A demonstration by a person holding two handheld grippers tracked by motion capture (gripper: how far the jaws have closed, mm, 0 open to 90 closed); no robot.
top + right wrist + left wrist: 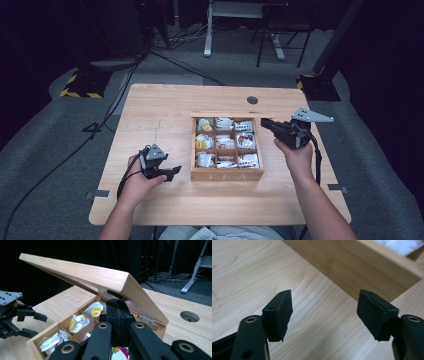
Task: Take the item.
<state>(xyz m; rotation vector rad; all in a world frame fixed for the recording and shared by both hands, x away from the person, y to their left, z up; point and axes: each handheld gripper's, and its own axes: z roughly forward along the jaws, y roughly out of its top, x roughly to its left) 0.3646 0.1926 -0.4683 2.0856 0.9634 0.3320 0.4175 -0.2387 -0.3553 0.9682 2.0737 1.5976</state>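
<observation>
1. A wooden tea box (pixel 227 174) sits on the surface (pixel 150 205), right of centre, with "TEA" lettered on its front wall.
2. Inside, dividers form nine compartments, each holding tea bags (pixel 224 142) in white, yellow and red wrappers.
3. Its hinged lid (pixel 82 273) is raised on a slant above the compartments in the right gripper view; small metal hinges (pixel 146 318) join it to the rear wall.
4. The right gripper (pixel 267 123) is at the box's 2 o'clock corner, pointing toward 9 o'clock across the back row. Its jaws are pressed fully together, their tips right at the lid's underside near the free end; whether they touch the lid I cannot tell.
5. The left gripper (pixel 172 172) is at the box's 8 o'clock, just beside the front left corner and apart from it, aimed toward 3 o'clock.
6. Its jaws stand wide apart with nothing between them; in the left gripper view bare wood grain shows between the two black pads (pixel 282 312), and the box's side wall runs across beyond them.
7. A round cable hole (pixel 252 100) lies in the surface at the box's 12 o'clock.
8. Grey carpet (pixel 45 145) with trailing cables surrounds the surface.
</observation>
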